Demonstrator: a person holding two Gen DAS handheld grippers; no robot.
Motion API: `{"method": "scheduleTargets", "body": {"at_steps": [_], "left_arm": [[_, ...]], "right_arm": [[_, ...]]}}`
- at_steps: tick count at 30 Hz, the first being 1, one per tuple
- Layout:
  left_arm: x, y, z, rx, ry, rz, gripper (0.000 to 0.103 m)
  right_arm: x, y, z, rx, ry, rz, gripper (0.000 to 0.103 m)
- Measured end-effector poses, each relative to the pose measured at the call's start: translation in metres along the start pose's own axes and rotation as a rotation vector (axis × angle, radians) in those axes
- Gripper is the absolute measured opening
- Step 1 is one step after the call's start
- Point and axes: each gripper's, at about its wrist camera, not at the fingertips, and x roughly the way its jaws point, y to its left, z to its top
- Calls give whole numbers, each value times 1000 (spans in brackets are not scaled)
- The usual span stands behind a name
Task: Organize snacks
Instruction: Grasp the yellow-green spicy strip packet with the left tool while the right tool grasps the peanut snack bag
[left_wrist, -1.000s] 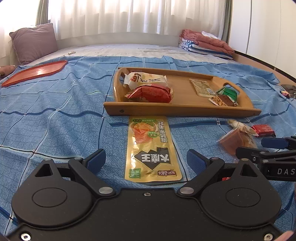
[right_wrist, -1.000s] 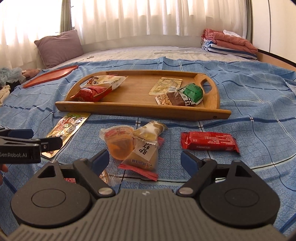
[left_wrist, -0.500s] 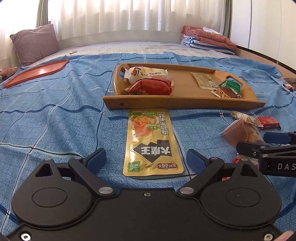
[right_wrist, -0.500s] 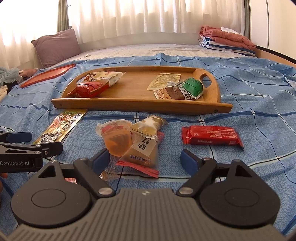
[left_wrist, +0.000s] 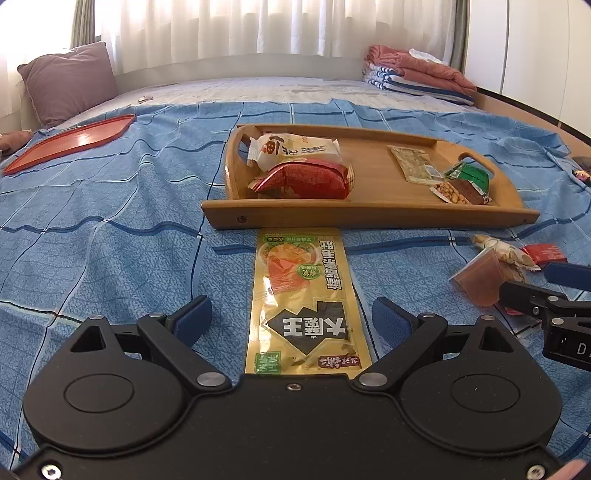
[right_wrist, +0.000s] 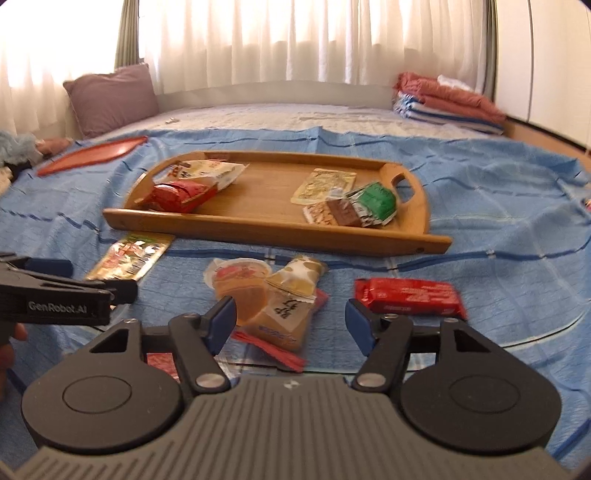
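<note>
Narrowed since a second ago, the right gripper has just been closing its jaws around the tan snack packet, pads not visibly pressing. Left of it sits a jelly cup; right, a red bar with bare blue bedspread beyond. Ahead lies the wooden tray. The left gripper, jaws wide apart, straddles the yellow pouch, whose far edge meets that tray.

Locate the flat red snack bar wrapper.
In the right wrist view the red snack bar wrapper lies on the blue bedspread, right of the beige snack pouch, before the wooden tray.
</note>
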Motion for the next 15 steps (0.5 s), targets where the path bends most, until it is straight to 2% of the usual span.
{"method": "scheduleTargets", "body": {"at_steps": [3,9,15], "left_arm": [[1,-1,-1,5,2,5,94],[3,0,-2,1,6,5,94],[4,-1,1,-8,12,18,94]], "right_arm": [[-3,0,-1,-19,-8,-26,70],[4,-13,-2,82,28,17,69],[20,-18,3,159,68,45,58]]}}
